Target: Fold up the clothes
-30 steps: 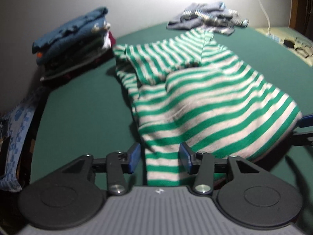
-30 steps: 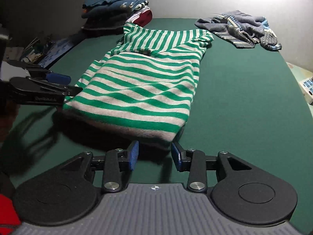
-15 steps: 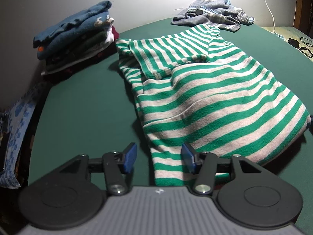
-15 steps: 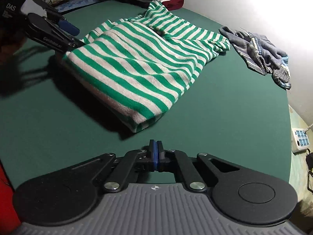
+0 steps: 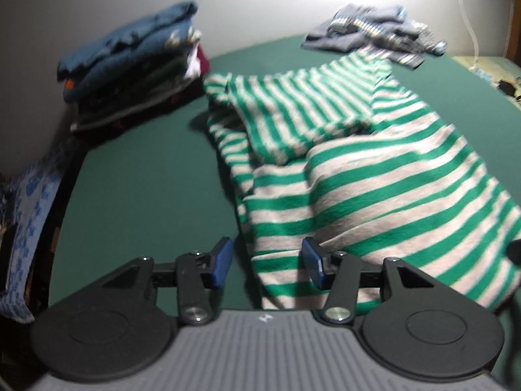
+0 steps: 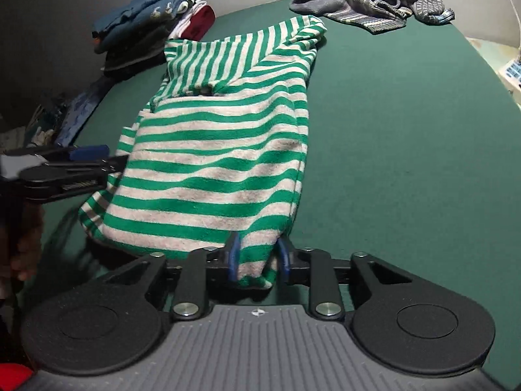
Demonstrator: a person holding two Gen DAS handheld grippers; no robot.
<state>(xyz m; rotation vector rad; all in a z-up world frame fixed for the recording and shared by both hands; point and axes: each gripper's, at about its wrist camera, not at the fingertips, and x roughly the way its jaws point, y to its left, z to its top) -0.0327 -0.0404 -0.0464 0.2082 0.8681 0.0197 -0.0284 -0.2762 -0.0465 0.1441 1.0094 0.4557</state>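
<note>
Green felt-looking tabletop [image 6: 407, 137] filled most of both views, with a pale wall behind it catching some bright light. Right in the middle lay the green-and-grey striped shirt [image 6: 224, 150], spread out with its upper part folded down over the body and the hem end pointing toward the cameras. The right gripper [image 6: 257, 259] sat at the near right corner of the hem, and a bunch of that striped fabric was between its blue pads [image 6: 232, 255]; the jaws were widening at that moment, but the cloth still looked pinched between them. The left gripper [image 5: 267, 262] was over at the shirt's near left edge, jaws standing clearly apart, with the fabric edge running between them but not squeezed by either pad as far as I could see. From the right wrist view you could also spot that left gripper poking in from the left side, just beside the shirt. Off in the far left corner was a stack of folded clothes [image 6: 149, 19], blue on top, and near the back edge a crumpled grey patterned garment [image 6: 374, 3] lay well apart from the stack.
</note>
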